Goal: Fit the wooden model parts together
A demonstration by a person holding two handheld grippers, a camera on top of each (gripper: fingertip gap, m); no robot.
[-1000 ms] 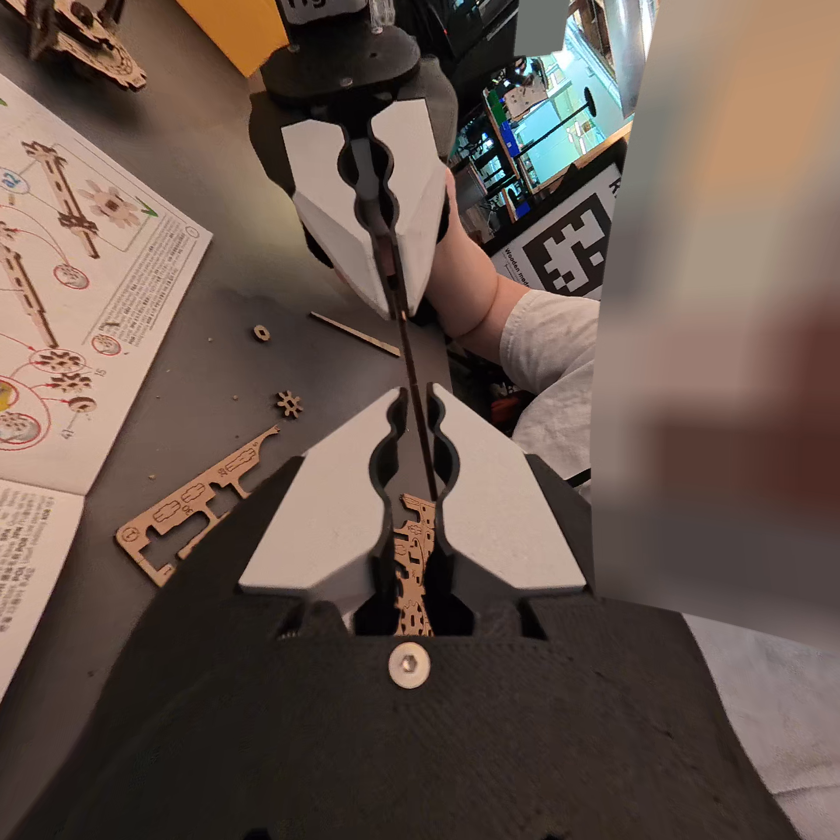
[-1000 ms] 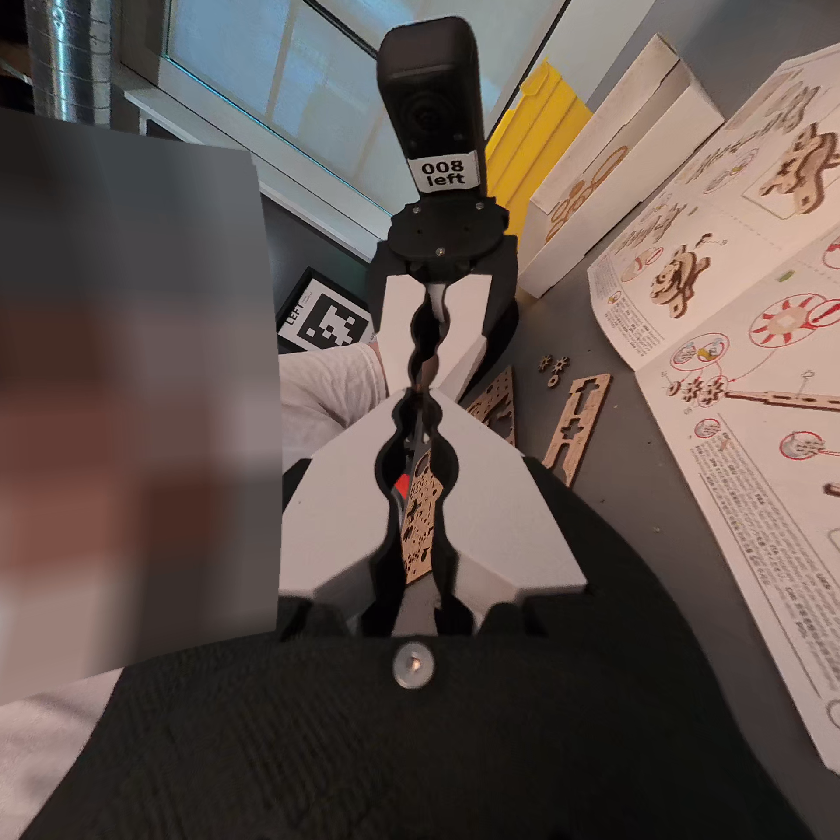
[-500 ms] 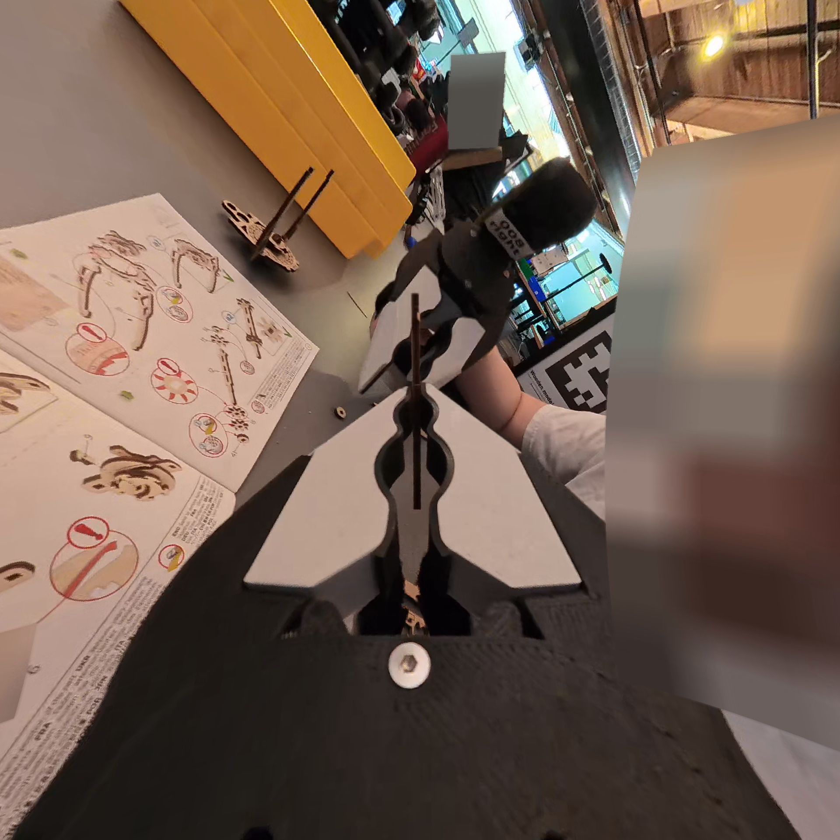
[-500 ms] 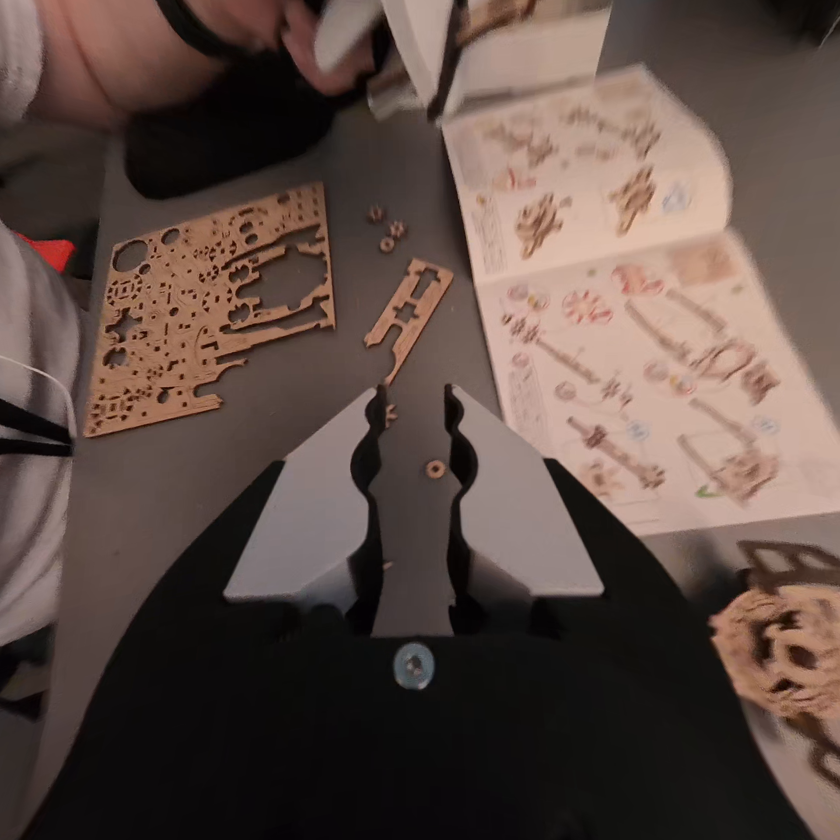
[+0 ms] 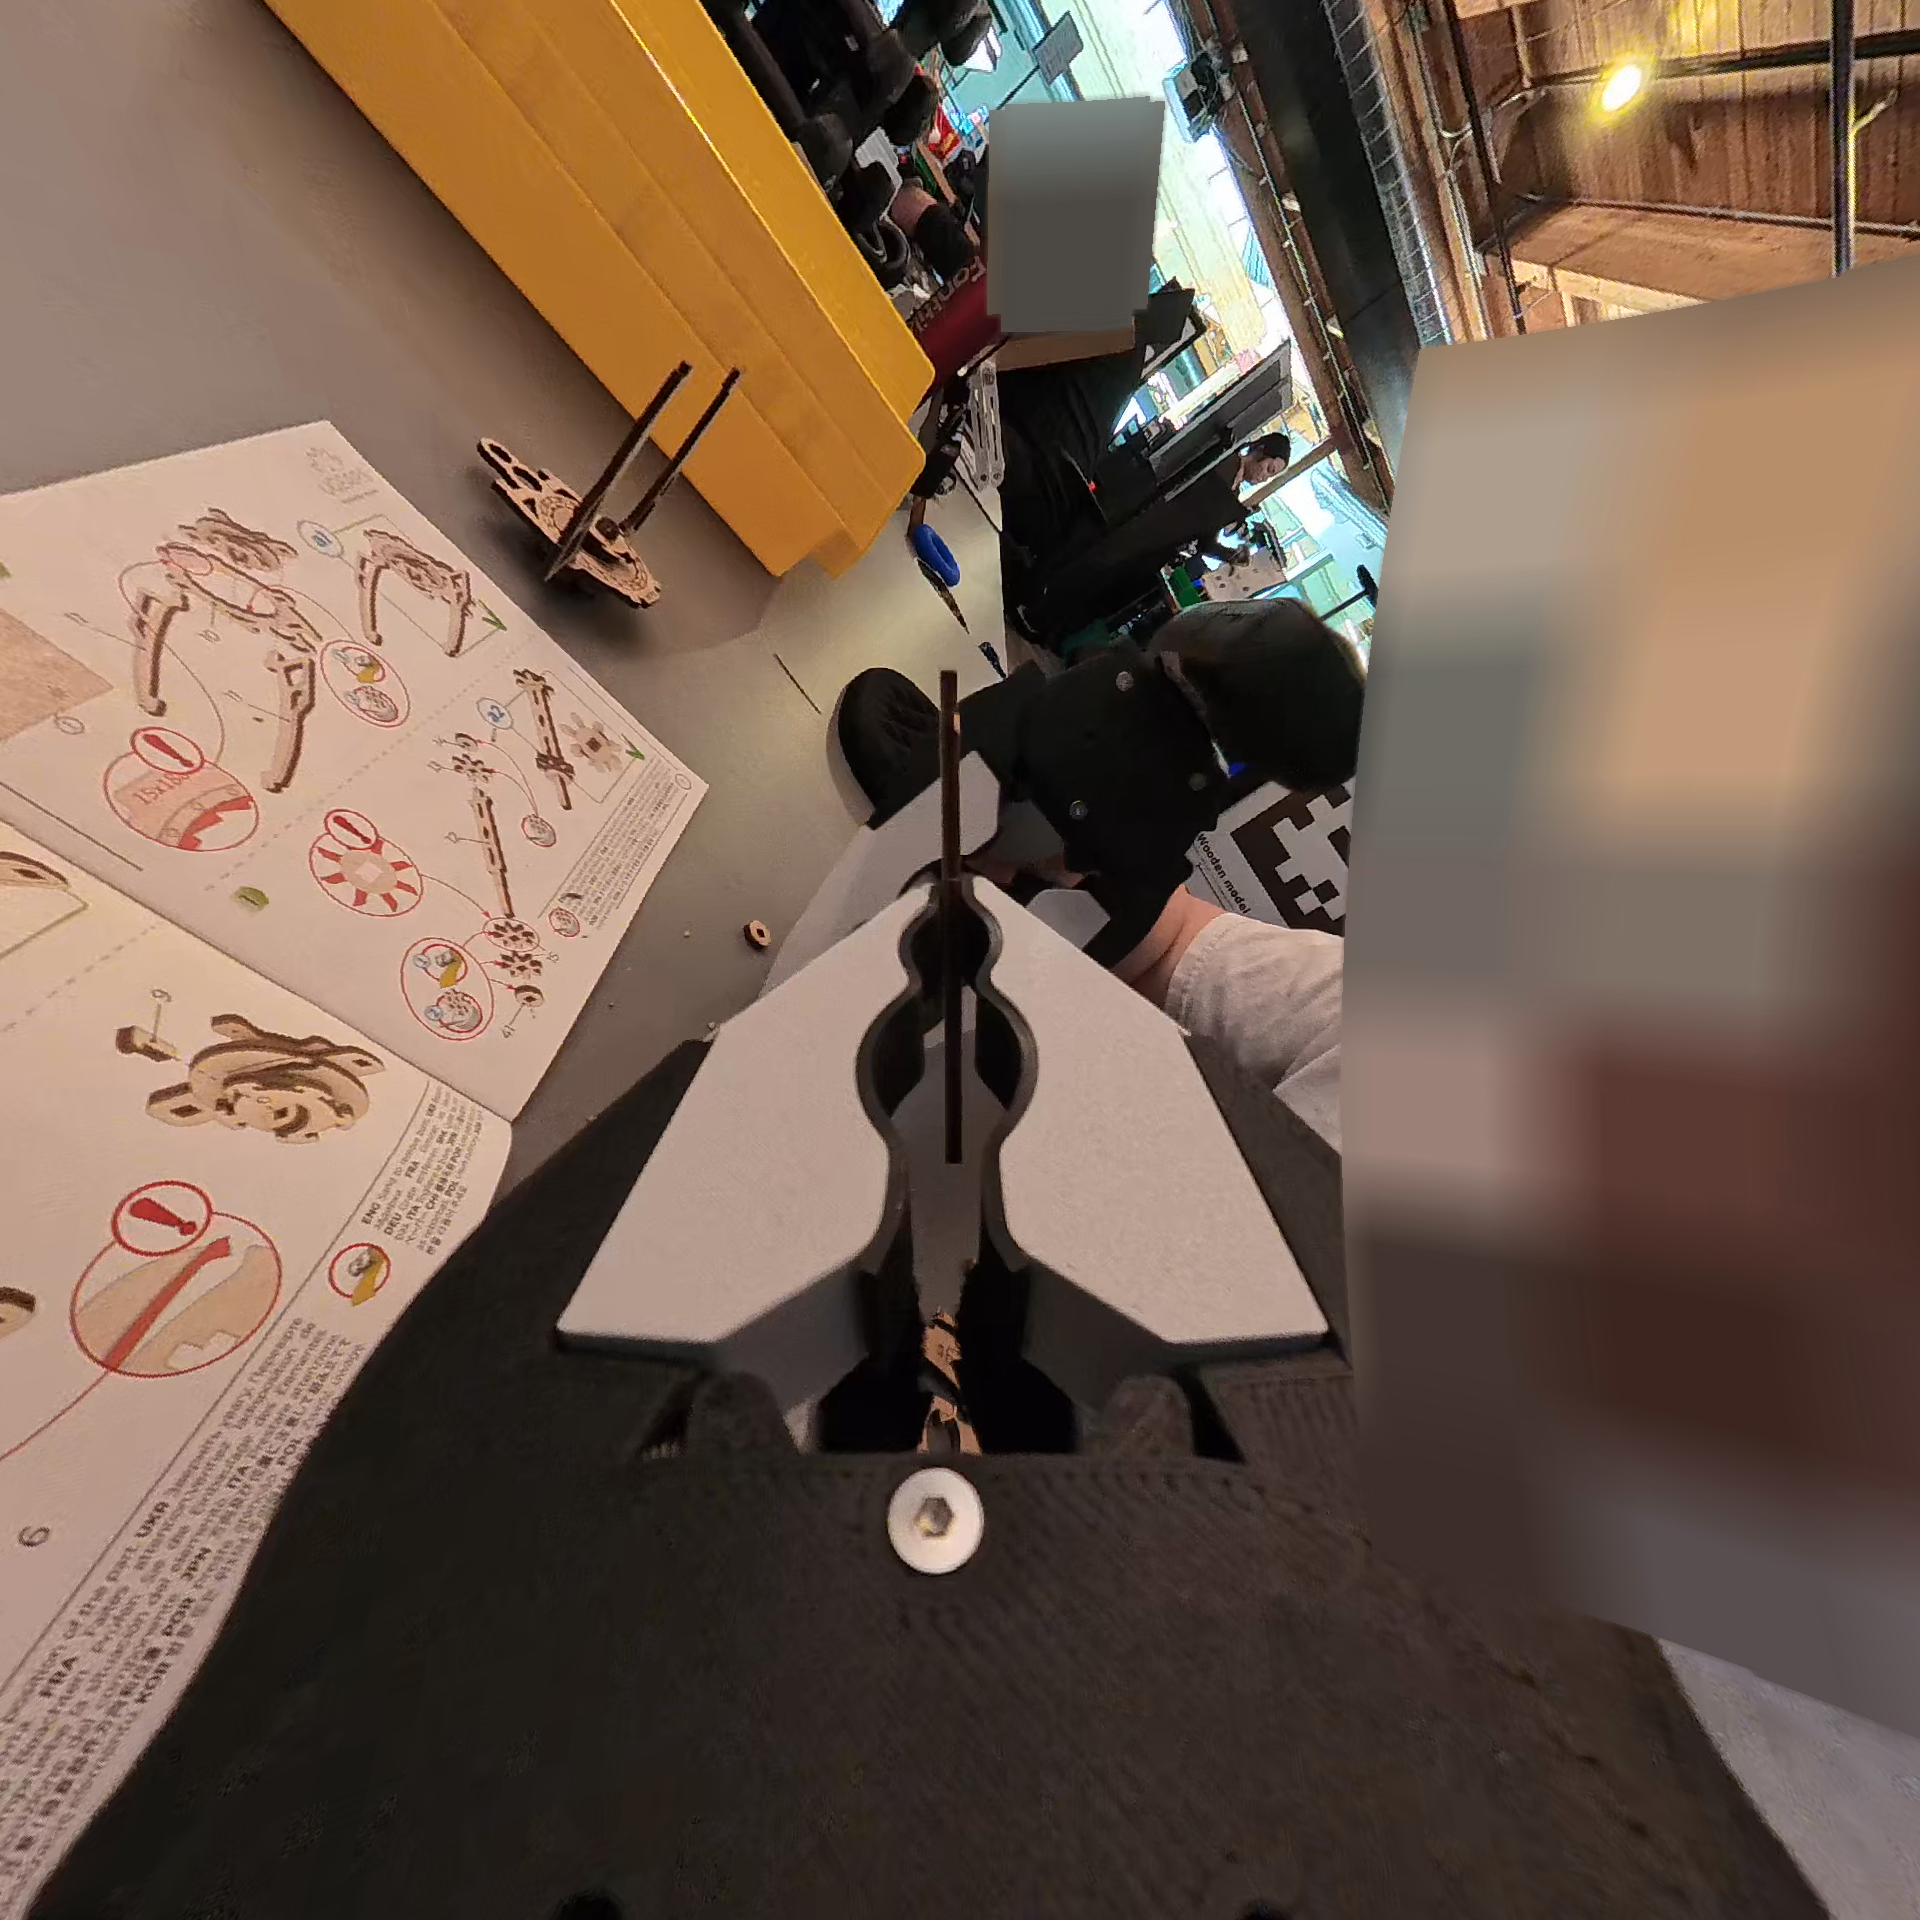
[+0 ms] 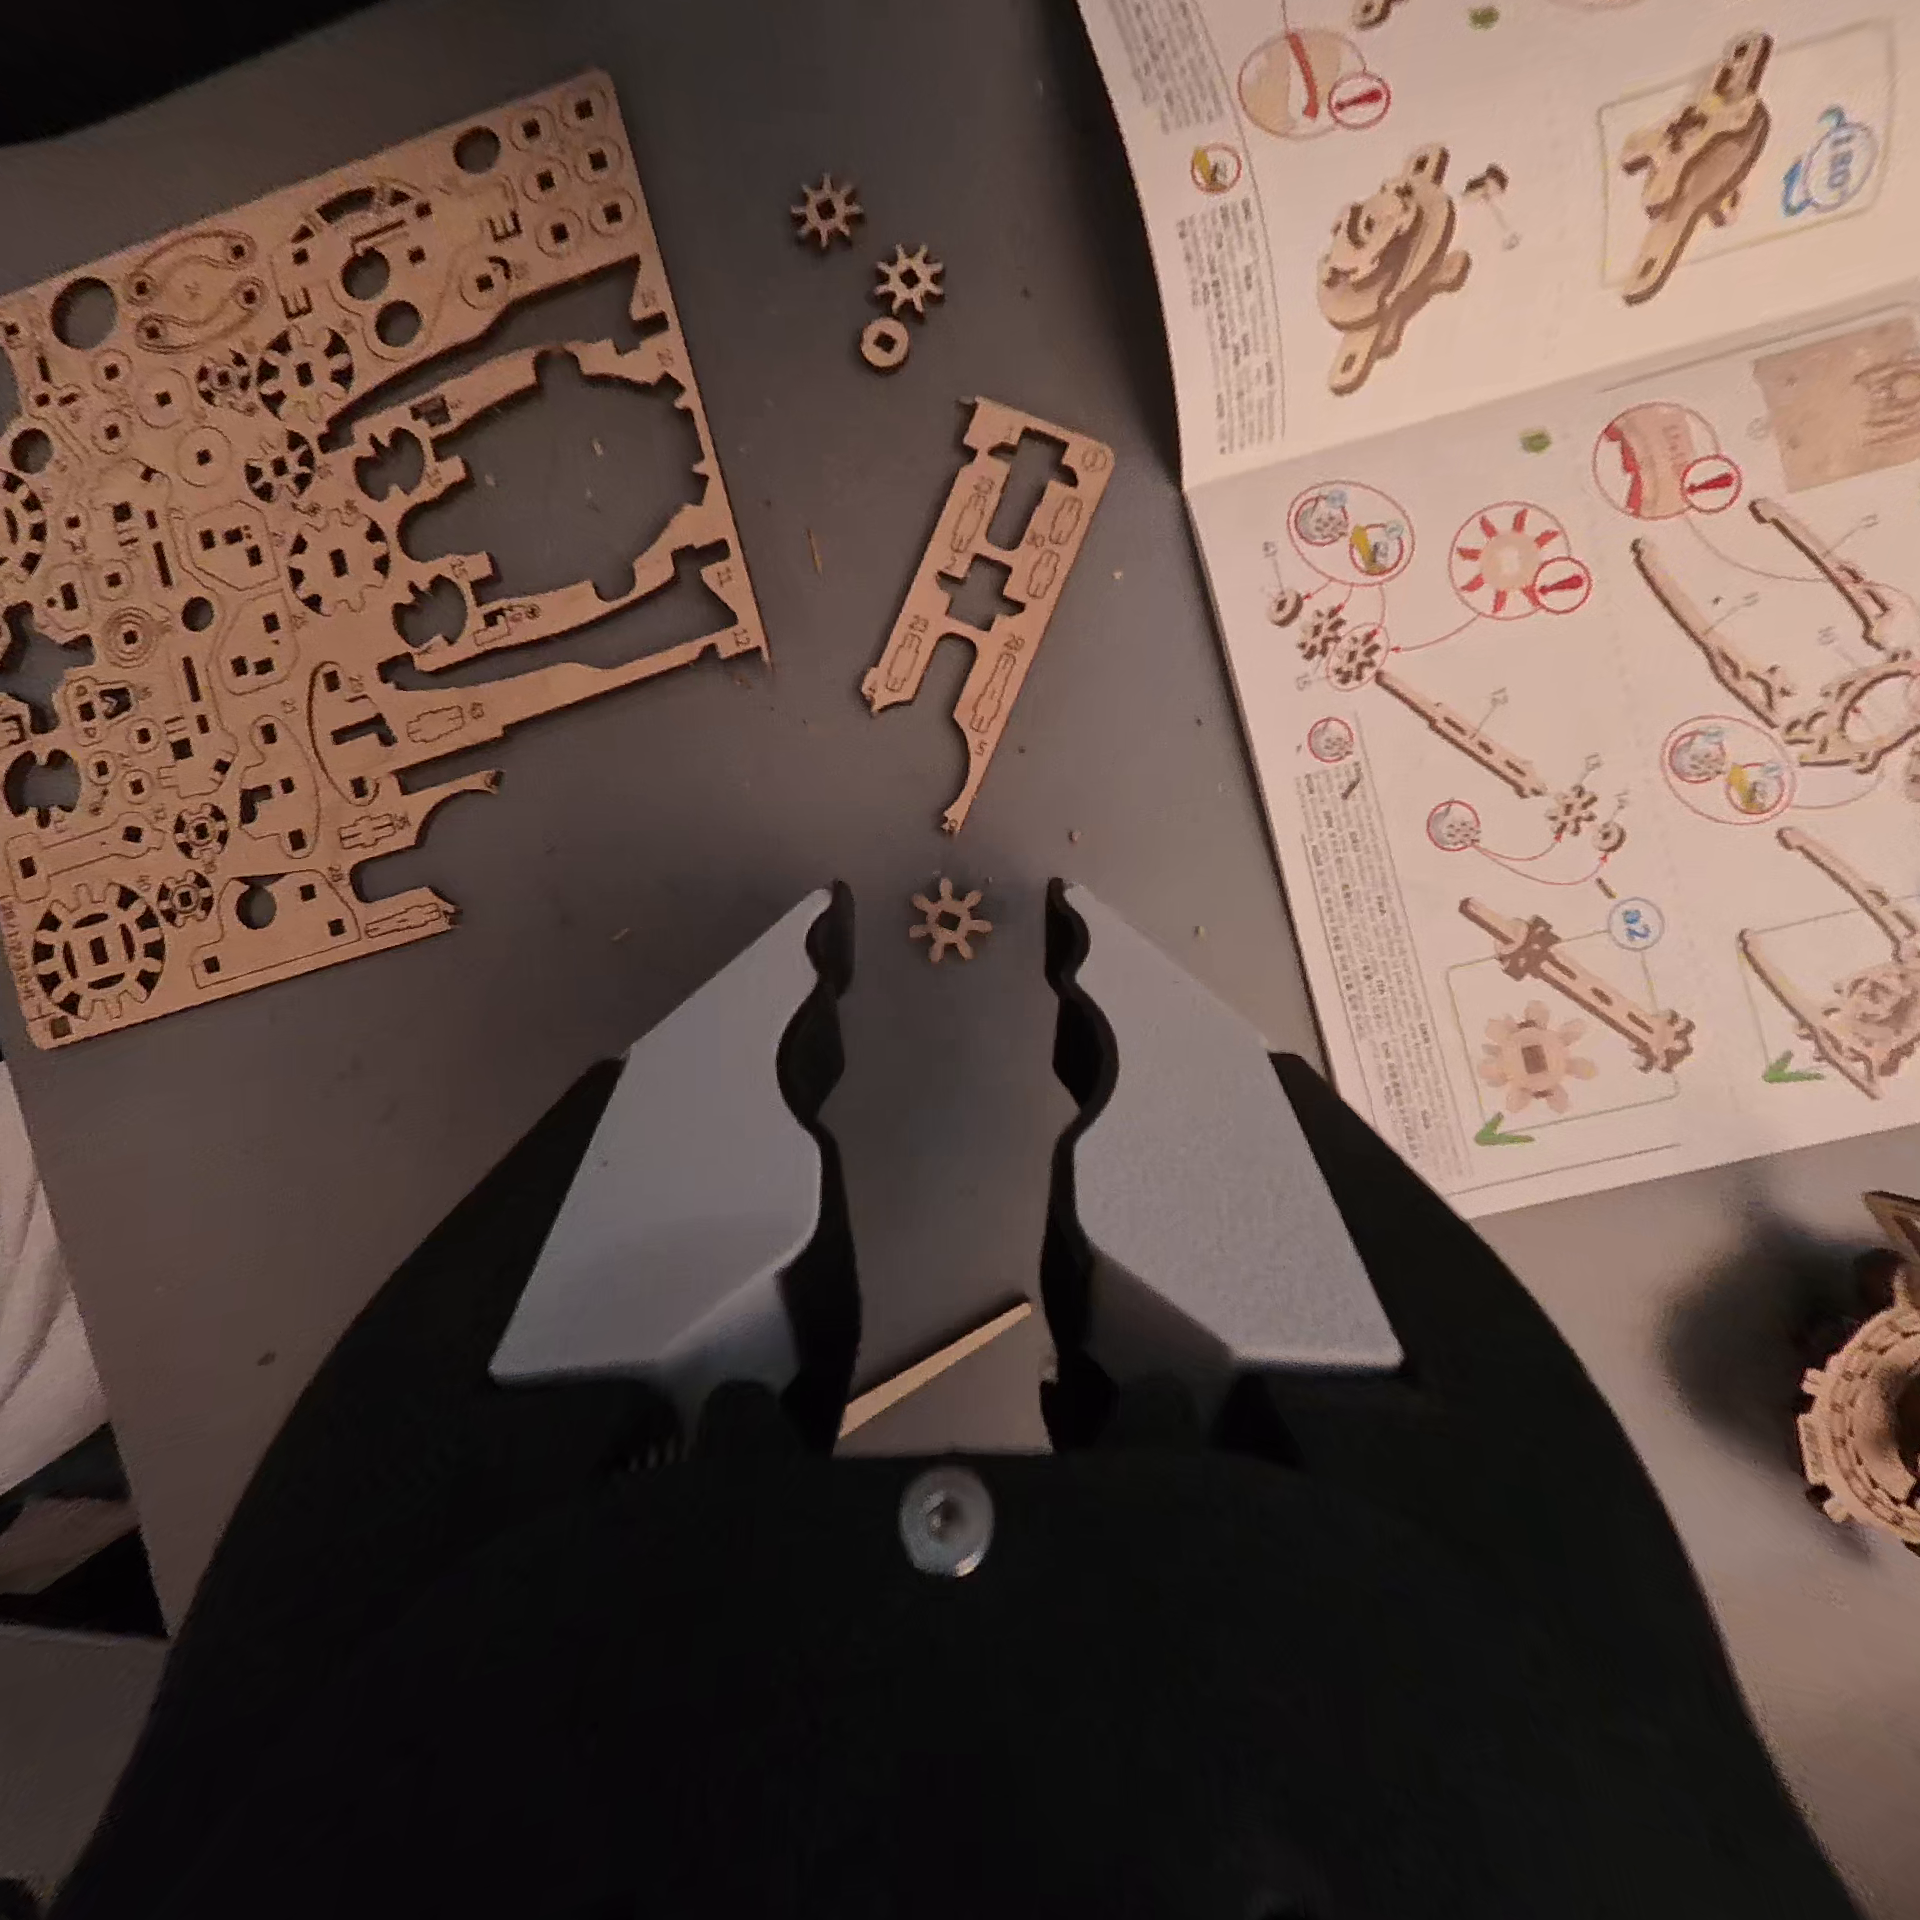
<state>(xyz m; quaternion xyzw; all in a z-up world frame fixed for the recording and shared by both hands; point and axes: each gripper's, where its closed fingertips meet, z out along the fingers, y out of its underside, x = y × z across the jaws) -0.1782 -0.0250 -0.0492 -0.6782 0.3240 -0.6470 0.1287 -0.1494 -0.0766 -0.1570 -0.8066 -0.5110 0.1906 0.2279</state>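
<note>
The wooden model parts lie spread over the grey table (image 6: 852, 94): the biggest is the laser-cut parts sheet (image 6: 343, 540) at the left of the right wrist view, with a large hole where pieces have been punched out; to its right sits a smaller cut-out frame piece (image 6: 987, 582), and beyond that the open instruction booklet (image 6: 1558, 623) covers the table's right side. A second ago both grippers were clamped on one thin wooden strip held up between them; now the right gripper (image 6: 948, 894) has let go and swung down over the table, its jaws spread wide and empty. The left gripper (image 5: 951, 894) alone carries the thin wooden strip (image 5: 949, 914), pinched edge-on at its closed tips and standing upright above them. That hand-off looks finished, so I'd say the right one is now free to fetch the next piece. Directly between its tips lies a small gear (image 6: 950, 920), flat on the table and not yet touched; two more gears (image 6: 868, 244) and a small washer (image 6: 886, 343) sit farther off near the sheet's top corner, and a loose wooden stick (image 6: 935, 1371) lies on the table beneath the right gripper's jaws. The gear is thin and flat, so pinching it cleanly off the table could be fiddly.
</note>
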